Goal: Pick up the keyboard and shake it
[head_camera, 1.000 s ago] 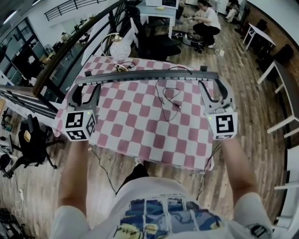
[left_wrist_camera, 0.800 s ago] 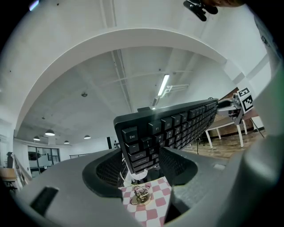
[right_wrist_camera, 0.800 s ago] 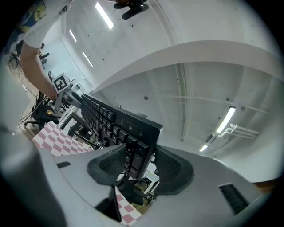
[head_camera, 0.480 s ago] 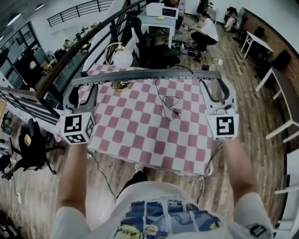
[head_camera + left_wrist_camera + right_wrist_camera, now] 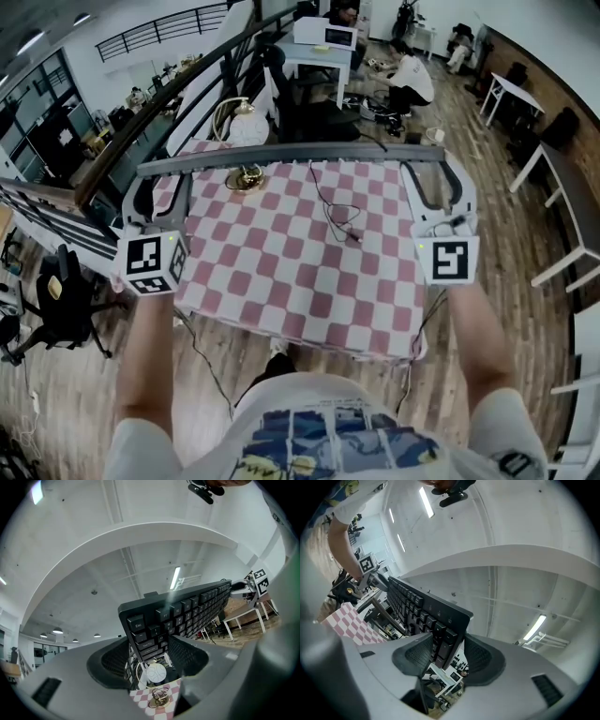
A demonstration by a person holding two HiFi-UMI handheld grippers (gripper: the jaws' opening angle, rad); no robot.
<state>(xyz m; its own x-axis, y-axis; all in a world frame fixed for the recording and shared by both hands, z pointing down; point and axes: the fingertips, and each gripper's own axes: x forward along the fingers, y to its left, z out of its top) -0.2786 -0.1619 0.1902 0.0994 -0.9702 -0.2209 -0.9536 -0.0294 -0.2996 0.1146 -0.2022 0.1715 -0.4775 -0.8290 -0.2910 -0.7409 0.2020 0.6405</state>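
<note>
A long dark keyboard point(image 5: 291, 156) hangs in the air above the pink-checked table point(image 5: 281, 277), seen edge-on and roughly level. My left gripper point(image 5: 161, 194) is shut on its left end and my right gripper point(image 5: 434, 185) on its right end. In the left gripper view the keyboard point(image 5: 183, 611) sits between the mesh pads of the left gripper point(image 5: 157, 651), with the Esc corner nearest. The right gripper view shows the keyboard point(image 5: 417, 606) running away from the right gripper point(image 5: 447, 656), whose pads press on its end.
A lamp with a white globe and gold base point(image 5: 246, 178) stands at the table's far left. A thin black cable point(image 5: 342, 220) lies on the cloth. Behind the table are a dark chair point(image 5: 305, 117), a railing point(image 5: 141, 112) and people seated on the floor point(image 5: 408, 80).
Both grippers have carried the keyboard higher over the table. The lamp's gold base, which the keyboard hid before, now shows below its edge. The grip has not changed.
</note>
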